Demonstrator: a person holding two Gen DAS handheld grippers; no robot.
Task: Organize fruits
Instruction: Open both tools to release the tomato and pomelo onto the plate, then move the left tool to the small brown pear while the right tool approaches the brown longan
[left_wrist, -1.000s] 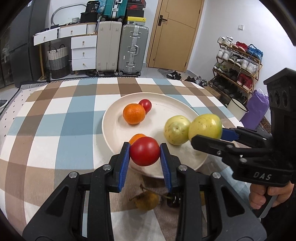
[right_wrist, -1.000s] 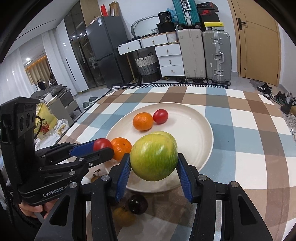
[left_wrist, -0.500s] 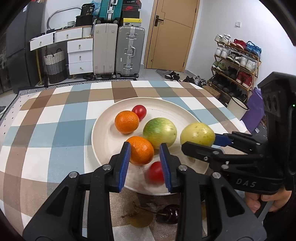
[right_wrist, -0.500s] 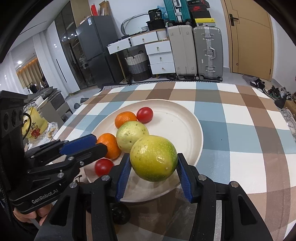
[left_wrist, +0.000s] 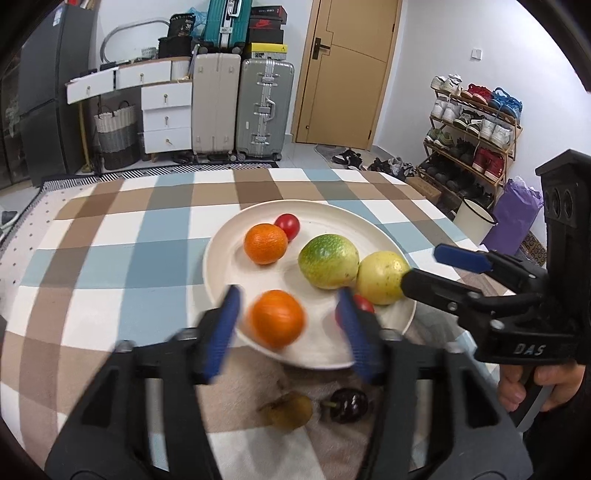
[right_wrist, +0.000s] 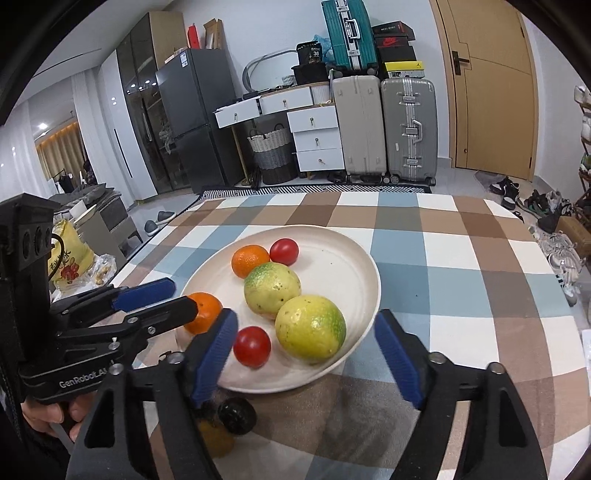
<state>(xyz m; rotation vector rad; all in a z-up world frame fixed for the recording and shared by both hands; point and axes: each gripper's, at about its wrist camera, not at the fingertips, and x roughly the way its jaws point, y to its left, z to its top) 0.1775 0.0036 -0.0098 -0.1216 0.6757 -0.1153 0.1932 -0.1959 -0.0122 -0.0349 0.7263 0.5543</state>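
A white plate (left_wrist: 332, 218) on the checked cloth holds two oranges, two red tomatoes and two yellow-green fruits. My left gripper (left_wrist: 288, 295) hovers over the plate's near edge with its jaws opening. The near orange (left_wrist: 277, 318) shows between the blurred pads, untouched. A tomato (left_wrist: 364, 303) peeks out behind its right finger. My right gripper (right_wrist: 306, 317) is opening too. The big yellow-green fruit (right_wrist: 310, 332) rests on the plate (right_wrist: 343, 266) between its pads, clear of both. The other green fruit (right_wrist: 271, 290) touches it.
Off the plate, near the table's front edge, lie a dark cherry (left_wrist: 349, 404) and a small brownish fruit (left_wrist: 290, 410). The checked cloth (right_wrist: 461, 280) spreads right of the plate. Suitcases, drawers and a shoe rack (left_wrist: 476, 122) stand beyond the table.
The left gripper let the red tomato drop onto the plate, then spread its jaws. The right gripper set its yellow-green fruit down on the plate and opened wide.
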